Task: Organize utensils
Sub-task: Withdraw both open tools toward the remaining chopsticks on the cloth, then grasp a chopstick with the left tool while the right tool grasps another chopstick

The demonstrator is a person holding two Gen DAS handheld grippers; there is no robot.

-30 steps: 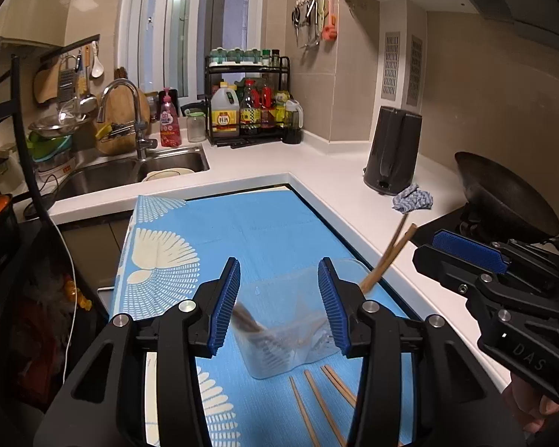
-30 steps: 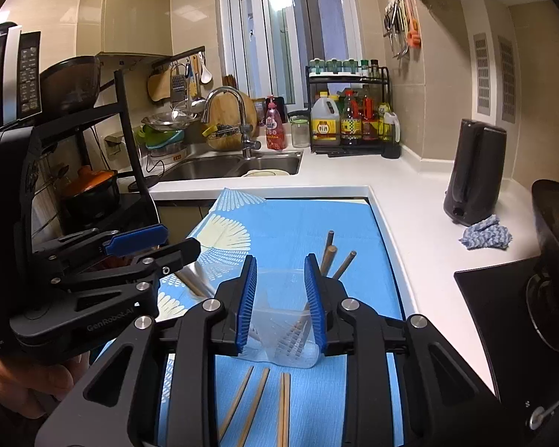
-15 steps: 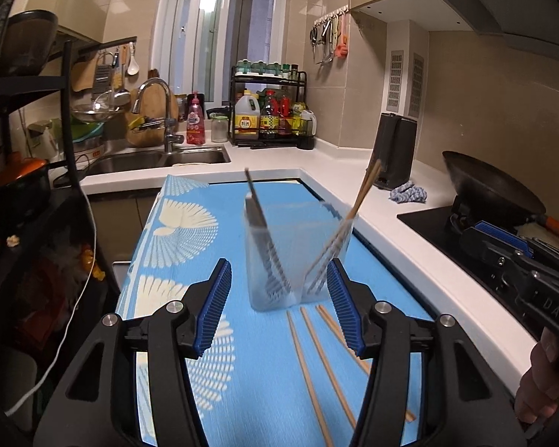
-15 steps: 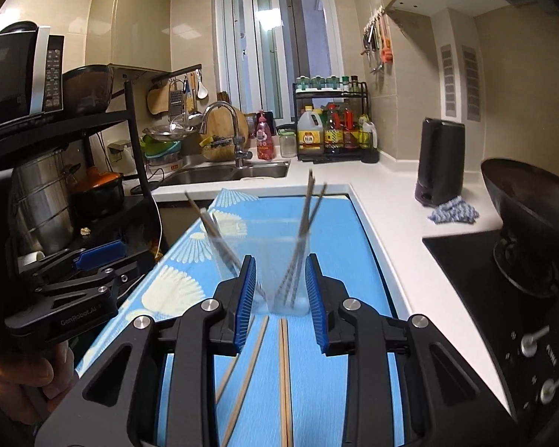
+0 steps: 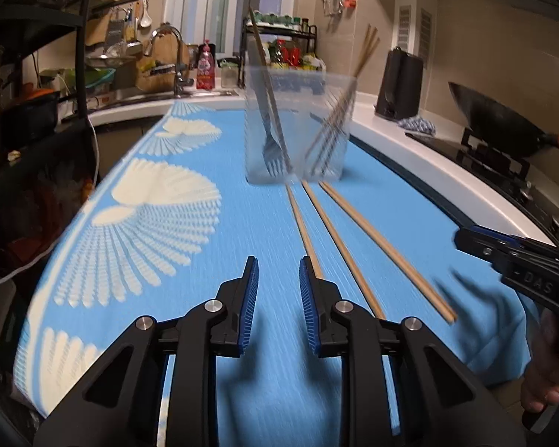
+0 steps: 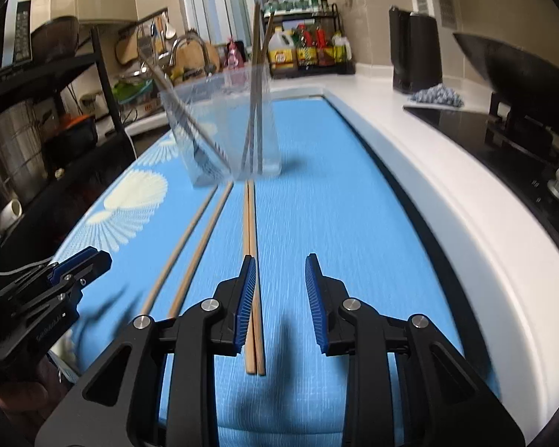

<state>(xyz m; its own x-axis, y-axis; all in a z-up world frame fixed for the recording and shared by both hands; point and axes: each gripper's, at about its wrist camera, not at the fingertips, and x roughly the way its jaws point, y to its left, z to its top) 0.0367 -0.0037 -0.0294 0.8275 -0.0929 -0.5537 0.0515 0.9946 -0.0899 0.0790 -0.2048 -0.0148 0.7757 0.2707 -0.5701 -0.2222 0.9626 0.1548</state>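
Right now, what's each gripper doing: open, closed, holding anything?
Left gripper: open, empty, above the blue patterned mat.
Right gripper: open, empty; pair of wooden chopsticks lies by its left finger.

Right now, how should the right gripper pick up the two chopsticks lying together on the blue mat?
Come straight down on the chopstick pair near its close end, jaws across its width. It lies flat and thin on the mat, pointing at the clear container, and the right gripper already hangs open beside that end.
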